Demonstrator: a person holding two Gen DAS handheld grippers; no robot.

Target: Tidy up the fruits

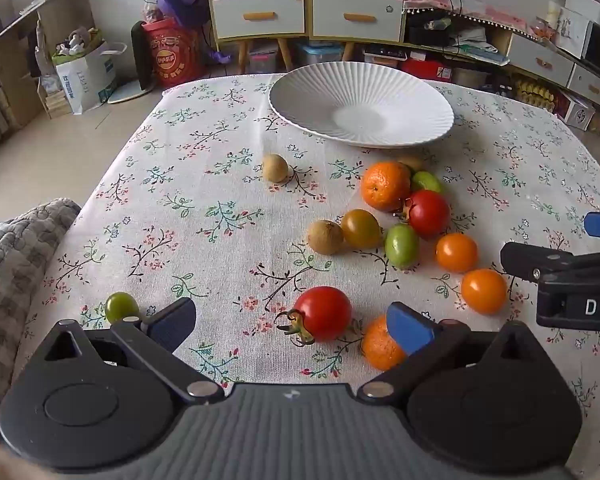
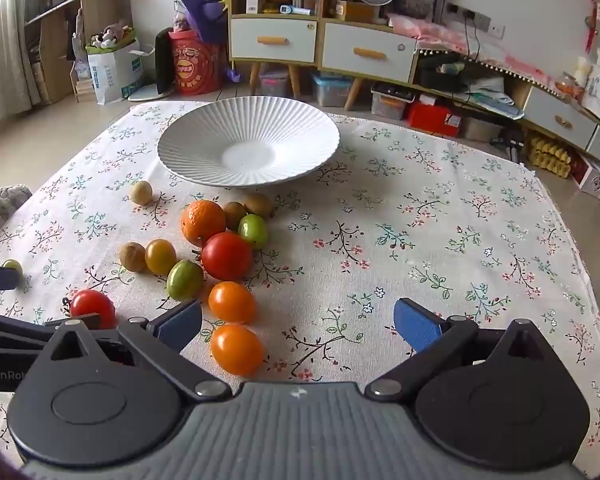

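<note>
both tongs (image 1: pixel 292 324) (image 2: pixel 298 324) spread apart, ribbed white plate (image 1: pixel 300 92), glossy round tomatoes (image 1: pixel 323 313)

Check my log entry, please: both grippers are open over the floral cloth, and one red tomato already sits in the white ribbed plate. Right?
Not quite. The white ribbed plate holds nothing, as the right wrist view shows; both red tomatoes lie on the floral cloth. The rest stands.

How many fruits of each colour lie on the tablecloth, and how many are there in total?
Red fruits: 2
Orange fruits: 4
Green fruits: 3
Brown or tan fruits: 4
Yellow-olive fruit: 1
Total: 14
</note>
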